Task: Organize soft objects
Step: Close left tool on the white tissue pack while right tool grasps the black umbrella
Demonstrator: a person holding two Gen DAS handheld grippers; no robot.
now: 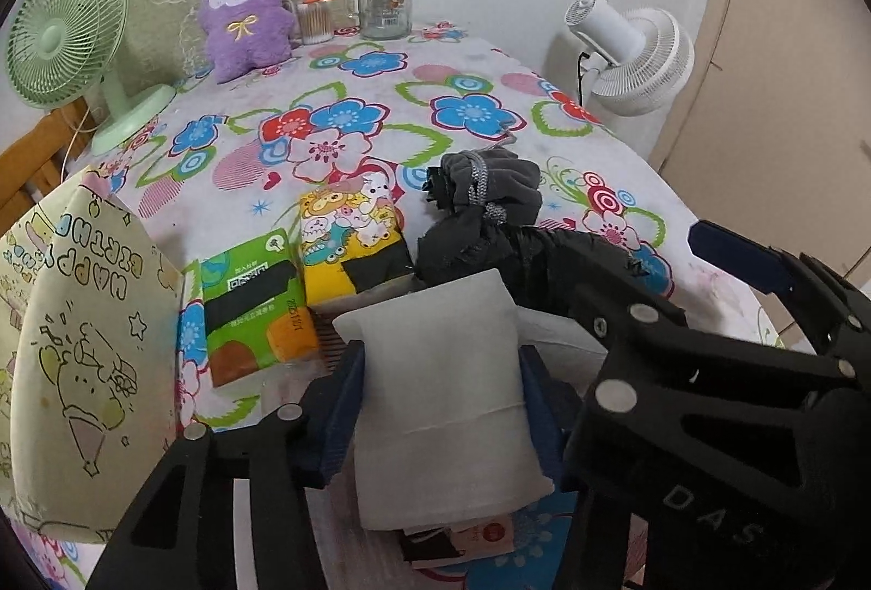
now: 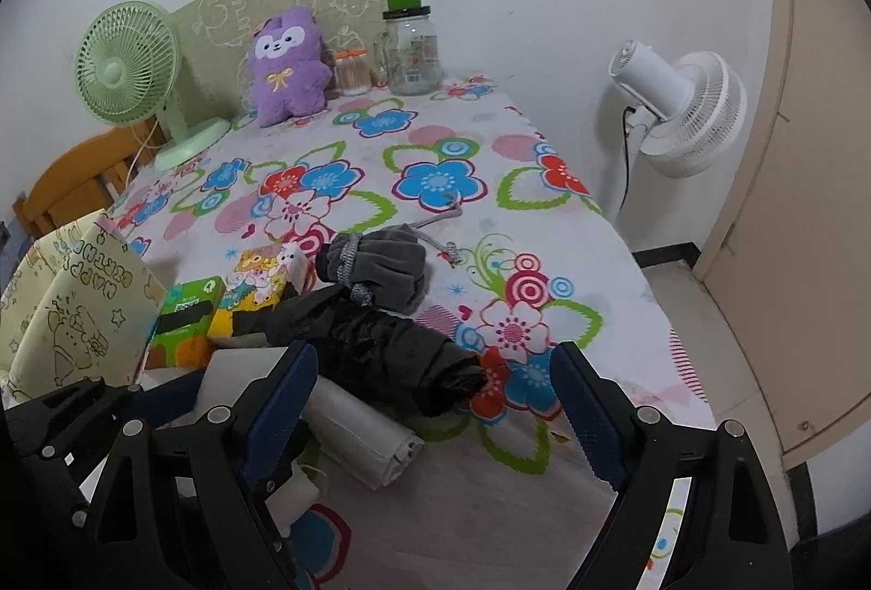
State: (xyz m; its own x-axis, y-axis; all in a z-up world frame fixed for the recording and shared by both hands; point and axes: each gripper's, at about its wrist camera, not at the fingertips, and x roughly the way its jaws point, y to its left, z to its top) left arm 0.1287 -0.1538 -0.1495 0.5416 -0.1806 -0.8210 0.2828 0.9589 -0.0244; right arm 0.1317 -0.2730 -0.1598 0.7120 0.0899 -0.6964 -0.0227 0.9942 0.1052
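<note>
White tissue pack [image 1: 441, 405] sits clamped between the left gripper [image 1: 435, 399] fingers, lifted above the floral tablecloth [image 1: 381, 100], long axis running along the fingers, away from the camera. Paper gift bag [image 1: 76, 361] is the landmark: it stands just left of the held pack, mouth facing up as far as I can tell, so my guess is the move is a short shift left and a drop in. Left hand is clearly the nearer one to the bag.

Right gripper [image 2: 435, 405] is spread wide and holds nothing. It hovers right of the bag, over the black folded bundle [image 2: 381, 350], which lies diagonally with its near end between the spread fingers.

Count, all right of the bag:
- tissue packs: 4 visible. One white in the left gripper, one green [image 1: 250, 296] touching the bag side, one yellow cartoon-print [image 1: 354, 241] just beside the green, one more white [image 2: 365, 432] lying flat under the black bundle's near end.
- grey drawstring pouch [image 2: 386, 269]: 1, beyond the black bundle.
- purple plush [image 1: 245, 18]: 1, well apart, far end near the wall.

Small item under the held pack is too hidden to identify.
</note>
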